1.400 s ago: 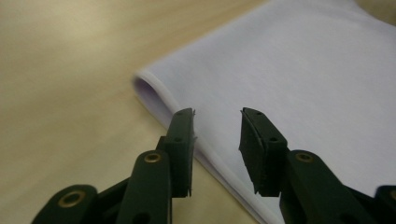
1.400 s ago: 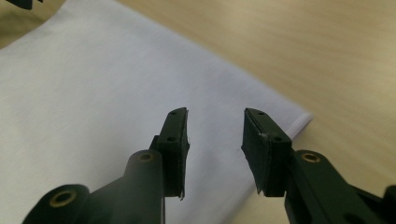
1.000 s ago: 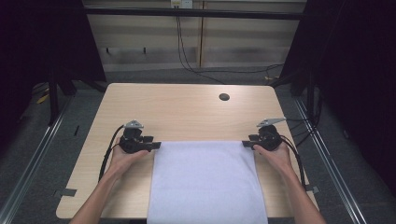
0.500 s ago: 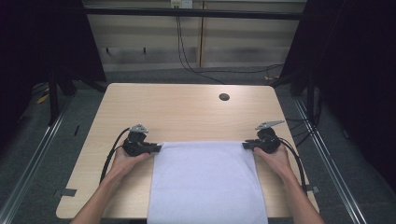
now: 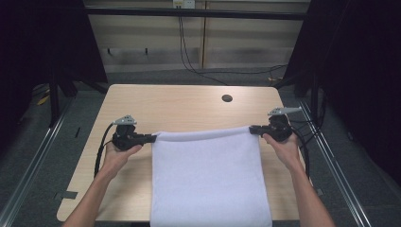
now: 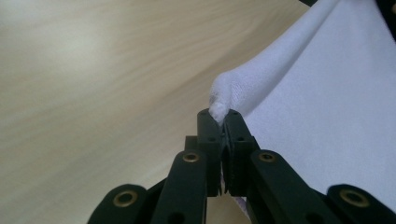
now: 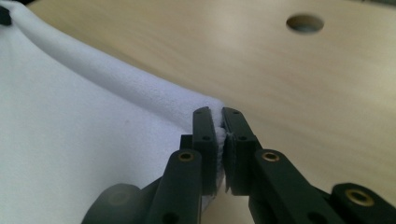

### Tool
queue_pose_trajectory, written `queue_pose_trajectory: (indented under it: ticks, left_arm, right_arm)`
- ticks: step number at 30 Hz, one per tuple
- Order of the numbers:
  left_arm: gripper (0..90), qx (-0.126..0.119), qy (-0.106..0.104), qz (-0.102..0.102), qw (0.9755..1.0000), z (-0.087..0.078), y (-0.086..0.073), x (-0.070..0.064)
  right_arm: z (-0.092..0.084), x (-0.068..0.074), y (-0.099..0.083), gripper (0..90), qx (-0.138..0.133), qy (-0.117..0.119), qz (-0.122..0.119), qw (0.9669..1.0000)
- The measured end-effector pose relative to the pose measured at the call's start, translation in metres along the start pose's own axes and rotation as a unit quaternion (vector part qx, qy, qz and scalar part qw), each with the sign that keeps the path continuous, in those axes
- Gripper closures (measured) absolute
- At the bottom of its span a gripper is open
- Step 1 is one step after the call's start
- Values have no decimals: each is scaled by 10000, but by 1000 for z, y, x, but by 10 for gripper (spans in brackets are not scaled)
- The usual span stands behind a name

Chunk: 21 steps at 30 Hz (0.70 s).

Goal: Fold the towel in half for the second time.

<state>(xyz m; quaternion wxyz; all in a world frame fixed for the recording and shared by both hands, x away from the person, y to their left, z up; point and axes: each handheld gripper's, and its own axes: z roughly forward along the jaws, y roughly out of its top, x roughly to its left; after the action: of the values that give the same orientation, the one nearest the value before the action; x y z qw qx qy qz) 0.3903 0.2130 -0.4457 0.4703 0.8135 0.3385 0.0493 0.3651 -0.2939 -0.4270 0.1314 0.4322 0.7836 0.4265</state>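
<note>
A white towel point(image 5: 208, 179) lies on the wooden table point(image 5: 184, 106) and hangs over its near edge. My left gripper point(image 5: 154, 138) is shut on the towel's far left corner point(image 6: 219, 105), its jaws having just closed on the cloth. My right gripper point(image 5: 252, 129) is shut on the far right corner point(image 7: 215, 109), its jaws also just closed on it. Both corners are lifted a little off the table, and the far edge of the towel point(image 5: 203, 135) is stretched between the two grippers.
A round cable hole point(image 5: 227, 98) sits in the table top toward the far right point(image 7: 305, 23). Bare wood lies beyond the towel. Cables point(image 5: 101, 146) trail from both grippers. Dark floor and metal rails point(image 5: 33, 156) flank the table.
Both grippers have shut on the towel's far corners and risen, lifting the far edge off the table and pulling it taut. The hands sit slightly higher in the high view.
</note>
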Motion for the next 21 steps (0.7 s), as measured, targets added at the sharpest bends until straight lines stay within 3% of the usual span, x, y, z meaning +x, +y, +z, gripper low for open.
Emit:
queue_pose_trajectory:
  ticks: [2,7,11,12,15,18,21]
  left_arm:
    - [877,-126,47,22,9999,-4,11,2]
    - [876,-379,177,91,9991,-11,39,7]
    - [877,-714,369,190,9966,-13,61,10]
    - [877,-818,330,123,9960,-15,68,11]
    - [877,-866,371,232,9953,-18,79,7]
    - [876,-871,385,408,9946,-23,75,-1]
    - [876,-833,260,600,9944,-31,53,-13]
  right_arm:
    - [-5,-1,15,850,-96,-5,-15,10000]
    - [-8,-10,33,852,-256,-100,116,9996]
    - [-11,-8,48,853,-368,-315,-32,9988]
    - [-12,-8,51,854,-415,-332,-58,9986]
    - [-19,-11,60,854,-629,-362,11,9974]
    - [-27,-10,58,854,-807,-240,-10,9964]
    - [-33,-1,45,854,-830,-89,-179,9964]
